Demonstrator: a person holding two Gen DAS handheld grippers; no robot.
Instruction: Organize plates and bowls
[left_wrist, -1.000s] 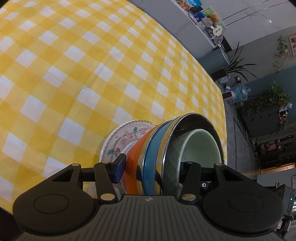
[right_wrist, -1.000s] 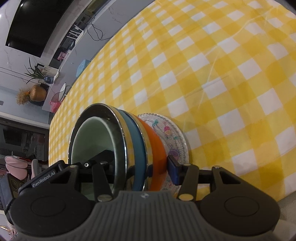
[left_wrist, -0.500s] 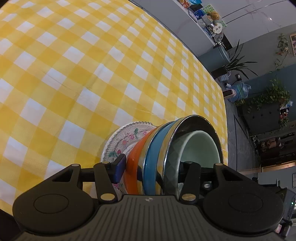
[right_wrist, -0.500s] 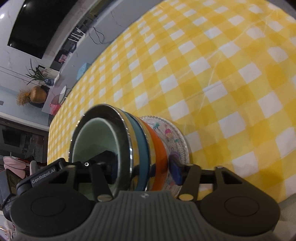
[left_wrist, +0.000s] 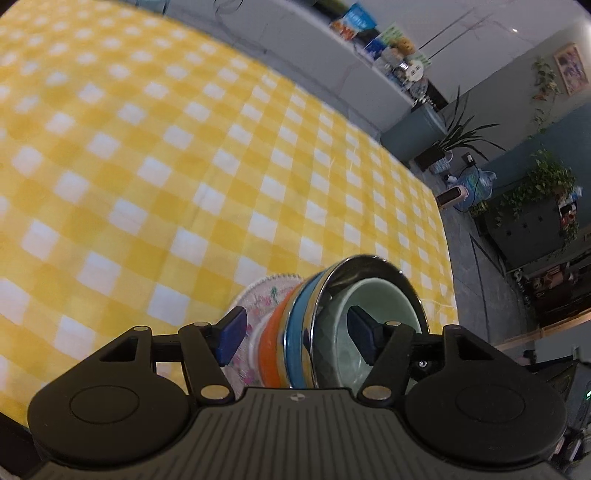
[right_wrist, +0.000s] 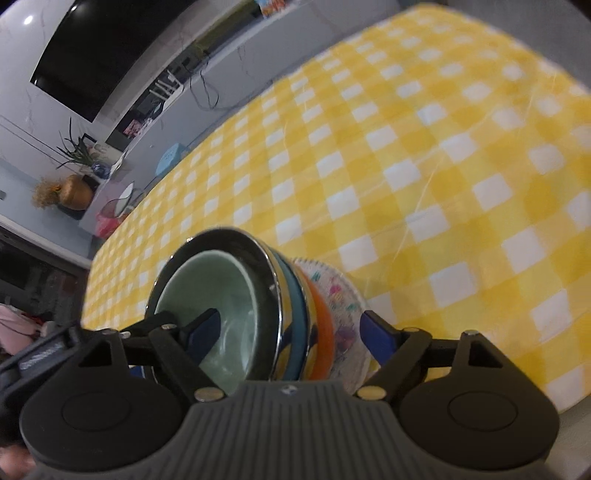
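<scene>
Left gripper (left_wrist: 293, 334): jaws span the whole stack from one side. One blue pad sits against the patterned plate (left_wrist: 258, 306) at 9 o'clock, the other inside the green bowl (left_wrist: 373, 314) at 3 o'clock. Between them, left to right: plate, orange bowl (left_wrist: 271, 339), blue bowl (left_wrist: 297, 328), steel bowl (left_wrist: 369, 264), green bowl nested innermost. Jaws look closed on the stack, at a medium spread set by its thickness.

Right gripper (right_wrist: 288, 336): same grasp from the opposite side, order mirrored. One pad is in the green bowl (right_wrist: 210, 288) at 9 o'clock, the other behind the plate (right_wrist: 341, 295) at 3 o'clock. Jaws clamp the stack.

Likely reason for the double grip: nested pieces held on edge would slide apart, so pinching from both sides keeps them as one unit. The stack sits over the near edge of the checked tabletop (left_wrist: 147, 166); contact with the cloth cannot be told.

Left view alone shows the shelf and plants (left_wrist: 539, 188) at 2 o'clock, and the floor beyond the tabletop's edge. Right view alone shows the dark screen (right_wrist: 92, 51) at 11 o'clock, a vase (right_wrist: 75, 192) at 9 o'clock, and the left gripper's body beyond the bowls.
</scene>
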